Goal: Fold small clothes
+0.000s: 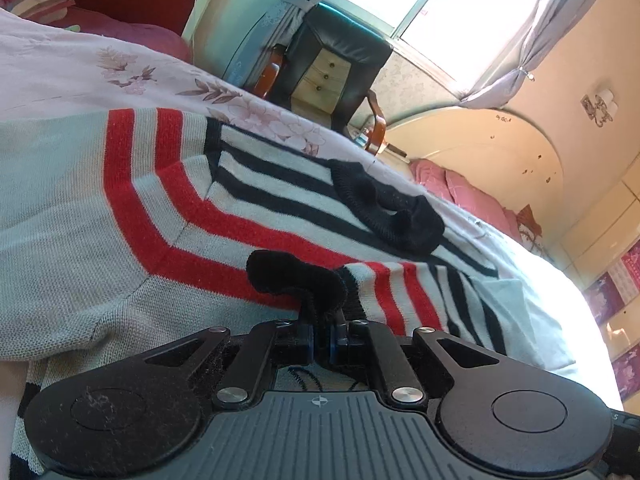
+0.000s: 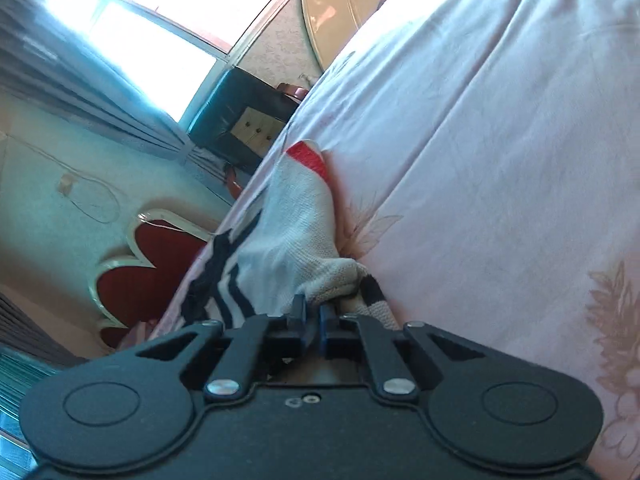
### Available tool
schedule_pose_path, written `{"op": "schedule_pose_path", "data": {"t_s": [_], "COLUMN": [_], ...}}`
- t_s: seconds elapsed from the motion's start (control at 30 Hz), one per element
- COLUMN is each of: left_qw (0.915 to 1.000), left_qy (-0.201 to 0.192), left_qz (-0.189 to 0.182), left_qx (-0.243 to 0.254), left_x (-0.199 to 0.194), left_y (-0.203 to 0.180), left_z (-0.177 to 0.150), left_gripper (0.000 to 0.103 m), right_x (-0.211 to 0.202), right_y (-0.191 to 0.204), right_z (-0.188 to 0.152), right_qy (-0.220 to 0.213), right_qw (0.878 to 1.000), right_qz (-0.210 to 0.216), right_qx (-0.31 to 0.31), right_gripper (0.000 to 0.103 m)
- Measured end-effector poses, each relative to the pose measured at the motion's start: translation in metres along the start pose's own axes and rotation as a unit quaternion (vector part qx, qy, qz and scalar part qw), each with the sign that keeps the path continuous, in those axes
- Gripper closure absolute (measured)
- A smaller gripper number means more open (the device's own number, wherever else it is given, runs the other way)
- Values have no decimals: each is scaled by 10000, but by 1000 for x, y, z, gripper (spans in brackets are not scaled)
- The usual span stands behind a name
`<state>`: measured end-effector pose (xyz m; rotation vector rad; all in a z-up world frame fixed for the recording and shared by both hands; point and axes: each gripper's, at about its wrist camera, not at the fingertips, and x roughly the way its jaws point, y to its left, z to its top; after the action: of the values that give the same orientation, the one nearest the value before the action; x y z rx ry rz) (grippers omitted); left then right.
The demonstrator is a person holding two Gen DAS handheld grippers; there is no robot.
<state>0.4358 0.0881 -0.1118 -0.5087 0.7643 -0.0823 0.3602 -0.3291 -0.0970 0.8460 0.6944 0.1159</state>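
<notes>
**Both grippers pinching a striped sweater on a bed**

I am looking out over a bed covered by a pale pink floral sheet [image 1: 132, 68]. Beyond its far edge a black leather armchair [image 1: 340, 60] is standing under a bright window [image 1: 440, 12] with grey-blue curtains [image 1: 280, 12]. A small cabinet with drawers [image 1: 324, 76] is sitting against the chair; I cannot tell what the drawers hold. Pink pillows [image 1: 460, 188] are lying against a cream headboard [image 1: 500, 148] at the right of the left wrist view. A red, cream-edged headboard [image 2: 160, 256] is showing at the left of the right wrist view.

The knitted sweater [image 1: 80, 220], grey-white with red and navy stripes, is lying spread on the sheet just ahead of my left camera. Its black ribbed collar [image 1: 392, 212] is resting near the middle. Nothing is standing between my grippers and the cloth.

My left gripper [image 1: 322, 328] is closed tight, its fingers clamping a bunched black cuff [image 1: 296, 276] of the sweater.

My right gripper [image 2: 314, 312] is also closed, its fingers nipping a white fold of the same sweater [image 2: 292, 240], which is trailing away along the sheet [image 2: 500, 160].
</notes>
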Motion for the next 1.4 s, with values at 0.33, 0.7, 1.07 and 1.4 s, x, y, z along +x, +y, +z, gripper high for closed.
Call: {"op": "schedule_pose_path", "data": {"t_s": [0.33,0.7,1.07,1.4], "left_qw": [9923,9876,9871,9775], "left_qy": [-605,-467,-482,-468], "left_qz": [844,489,558,462], "left_qx": [682,1414,1419,2005], "left_x": [-32,-3,8,42], "left_y": [-15,-61,-68,-115], "left_z": [-2,0,-2,1], "left_gripper": [52,52,48,45], "right_x": [-24,-32,24,103], "right_y": [37,66,60,65], "right_z": [7,19,23,78], "right_qy": [-190,-199,242,-51], "right_qw": [9913,9723,9513,9452], "right_qz": [-161,-189,-655,-1115], "right_qx": [-1295,-2323,-3003,-3069], "right_gripper": [83,84,87,98]}}
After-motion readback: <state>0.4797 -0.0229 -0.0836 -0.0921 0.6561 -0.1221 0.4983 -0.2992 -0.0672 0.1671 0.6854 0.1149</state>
